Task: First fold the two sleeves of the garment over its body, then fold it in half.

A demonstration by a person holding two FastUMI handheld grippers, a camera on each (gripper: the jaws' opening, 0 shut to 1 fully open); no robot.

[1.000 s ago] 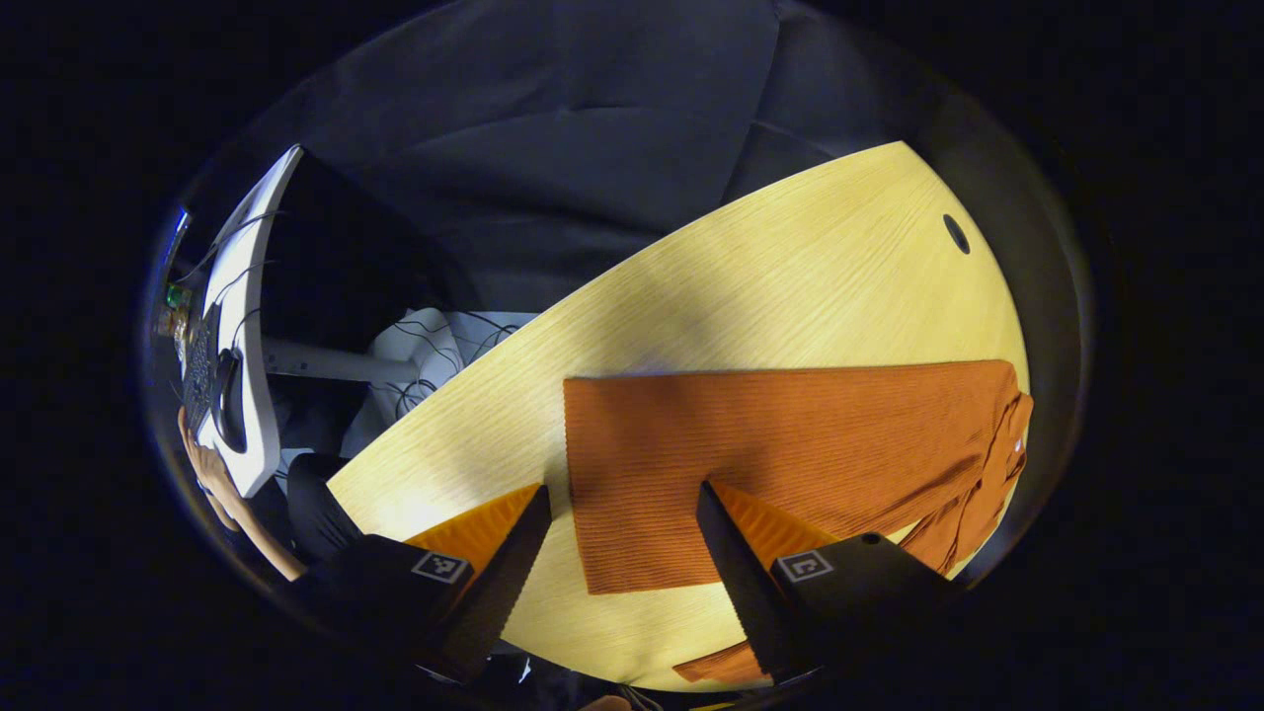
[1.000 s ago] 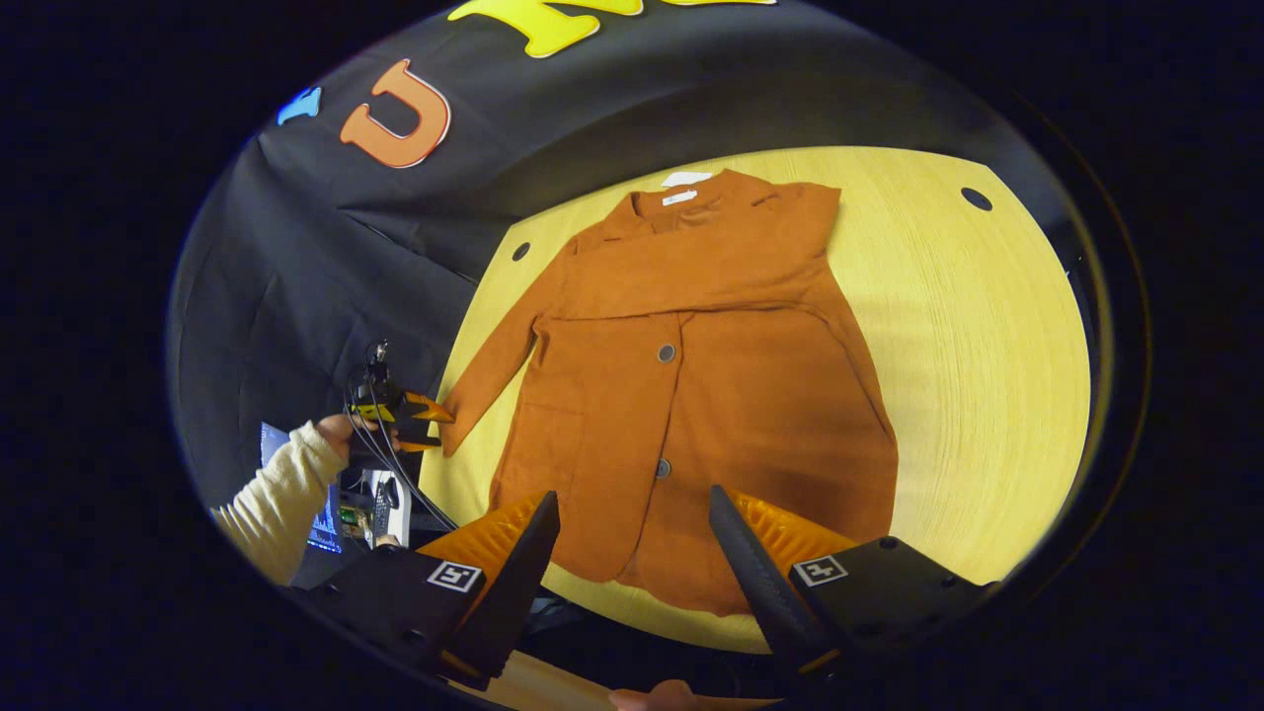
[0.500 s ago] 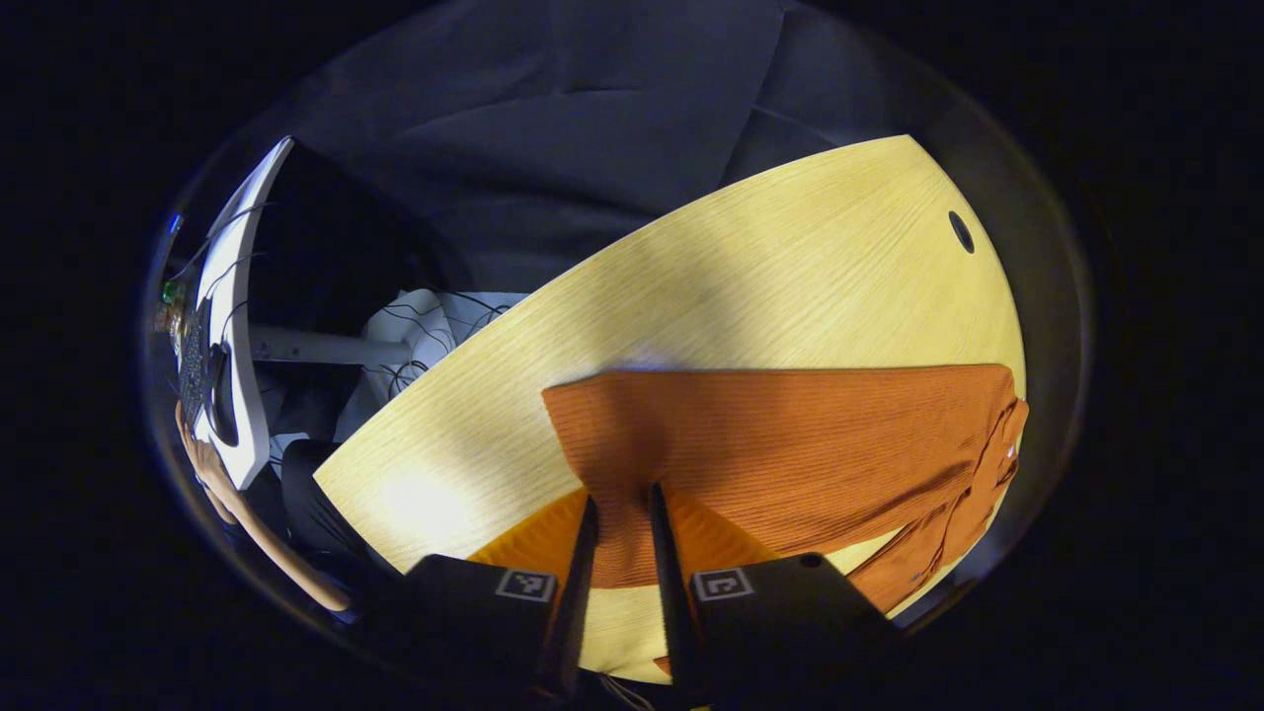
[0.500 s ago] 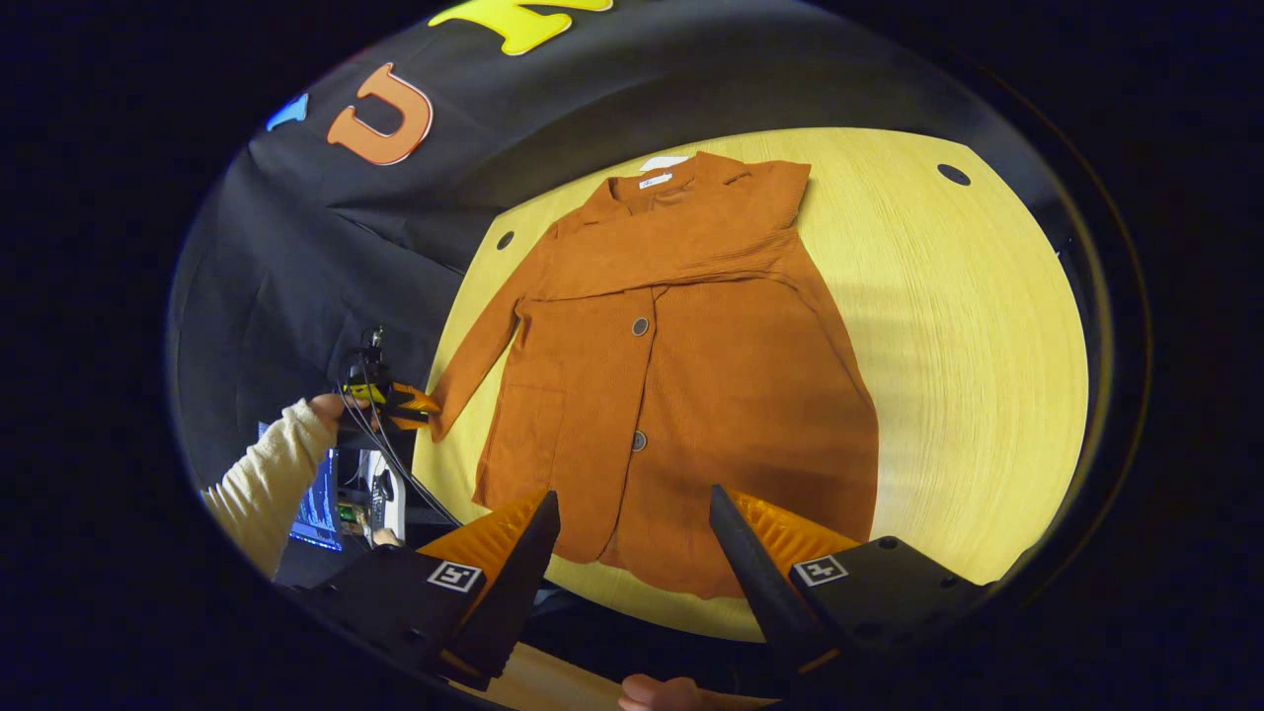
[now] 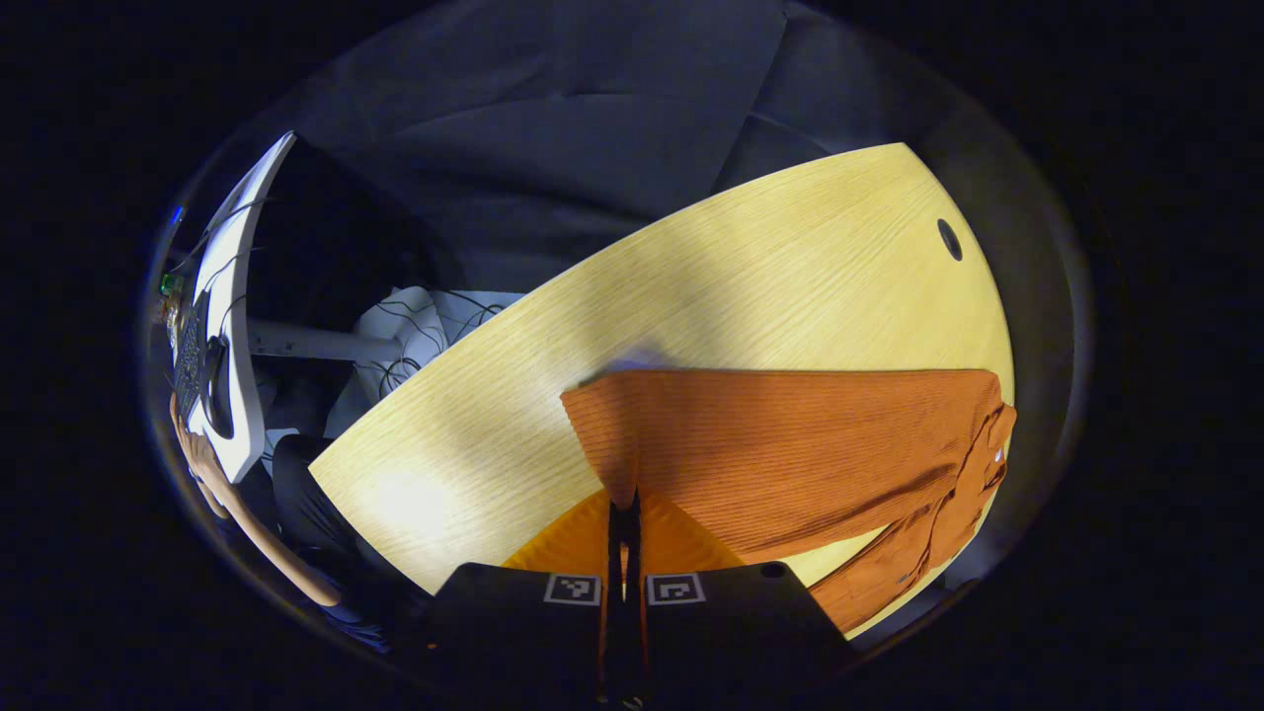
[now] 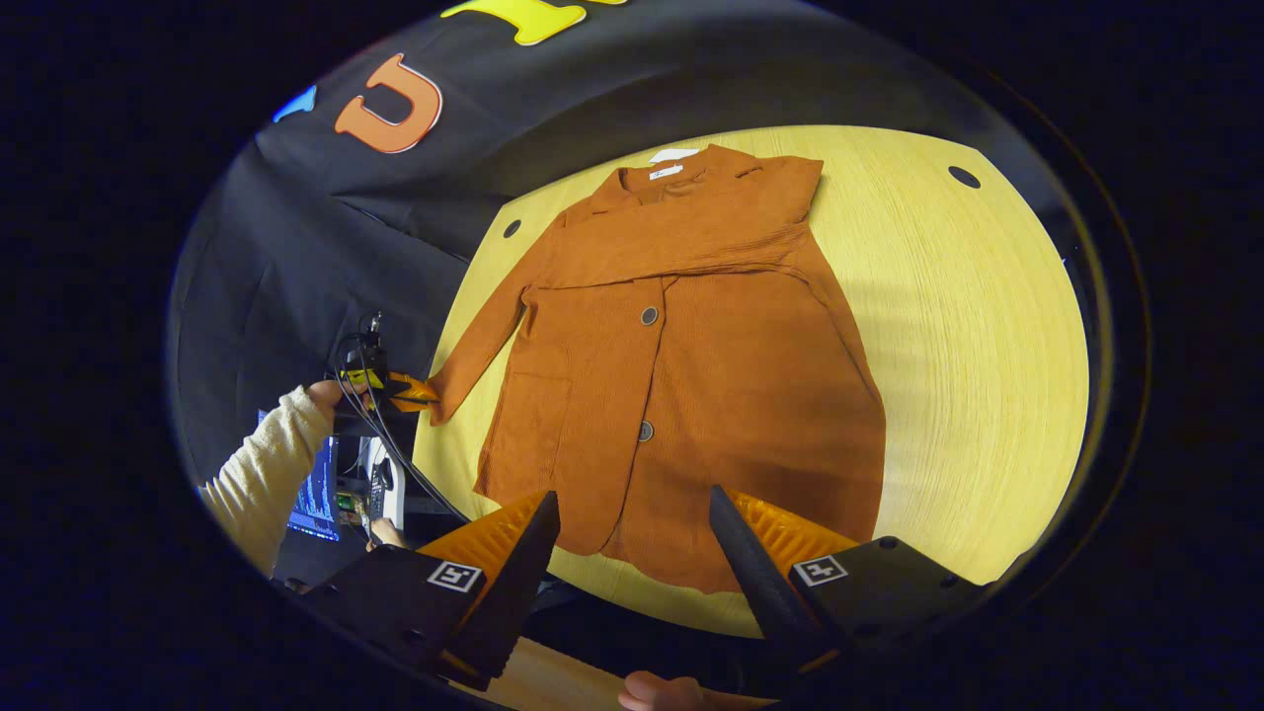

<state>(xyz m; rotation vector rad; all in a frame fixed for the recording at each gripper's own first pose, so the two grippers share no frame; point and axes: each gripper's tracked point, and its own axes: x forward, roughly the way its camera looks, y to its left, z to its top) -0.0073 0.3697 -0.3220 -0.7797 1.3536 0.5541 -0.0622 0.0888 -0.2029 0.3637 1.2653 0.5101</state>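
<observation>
An orange ribbed jacket (image 6: 681, 365) lies flat on the round wooden table (image 6: 968, 336), collar at the far side. One sleeve (image 6: 691, 242) lies folded across the chest. The other sleeve (image 5: 790, 434) stretches out sideways, and my left gripper (image 5: 624, 513) is shut on its cuff corner, which lifts slightly off the table. In the right gripper view that left gripper (image 6: 400, 392) shows at the cuff, held by a hand in a cream sleeve (image 6: 262, 474). My right gripper (image 6: 632, 518) hovers open above the jacket's hem, holding nothing.
The table has small cable holes (image 6: 964, 177) near its far edge. Beyond the table's left side stand a white desk (image 5: 232, 326) with a keyboard and cables, and a lit screen (image 6: 316, 499). Black cloth walls surround the booth.
My left gripper went from open around the cuff edge to shut on it, and the cuff corner has lifted a little. My right gripper stays open, shifted only slightly.
</observation>
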